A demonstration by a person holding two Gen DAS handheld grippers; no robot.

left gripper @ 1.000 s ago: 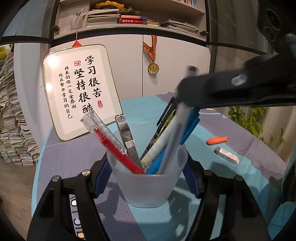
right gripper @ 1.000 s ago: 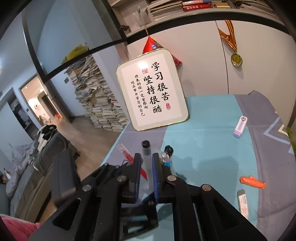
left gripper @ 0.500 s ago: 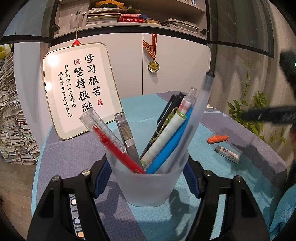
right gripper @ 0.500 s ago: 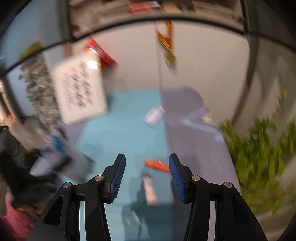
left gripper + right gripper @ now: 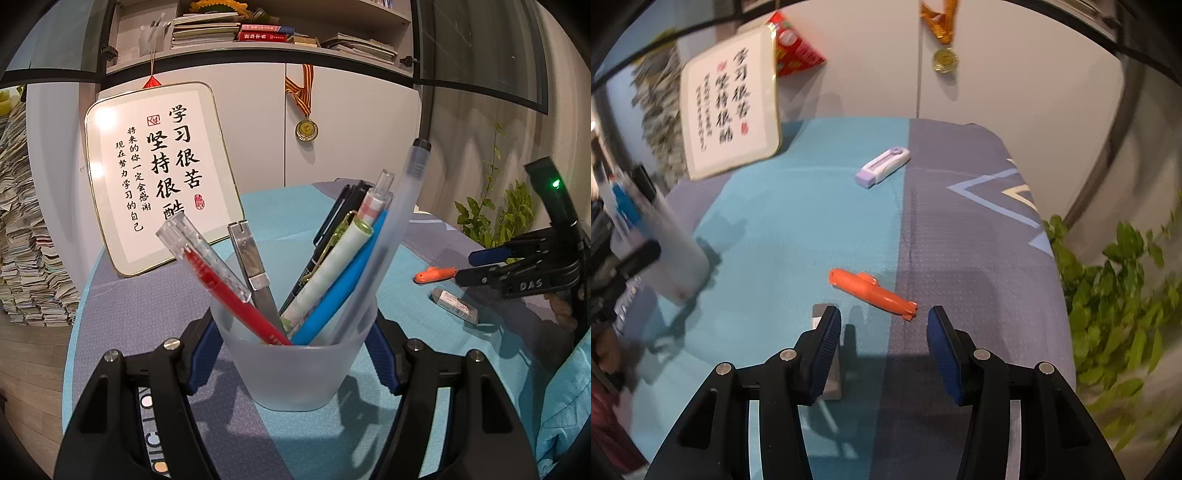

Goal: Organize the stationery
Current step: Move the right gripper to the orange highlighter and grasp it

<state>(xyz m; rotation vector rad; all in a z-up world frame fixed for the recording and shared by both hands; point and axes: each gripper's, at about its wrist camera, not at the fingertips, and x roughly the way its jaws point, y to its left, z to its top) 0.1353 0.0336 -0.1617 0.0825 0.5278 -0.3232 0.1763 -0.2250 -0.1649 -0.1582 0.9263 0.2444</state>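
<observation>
My left gripper is shut on a frosted plastic cup standing on the table. The cup holds several pens, among them a red pen, a blue pen and a tall translucent pen. My right gripper is open and empty, pointing down over the table to the right of the cup. Just beyond its fingertips lies an orange submarine-shaped item. A grey eraser lies partly hidden behind its left finger. In the left wrist view the right gripper hovers by the orange item and the eraser.
A purple-and-white correction tape lies farther back on the teal and grey tablecloth. A framed calligraphy board leans on the cabinet behind the table. A leafy plant stands past the table's right edge. A paper stack rises at the left.
My right gripper let go of the translucent pen, which now stands in the cup, opened its jaws and swung right and down over the orange item. The left gripper and cup stayed still.
</observation>
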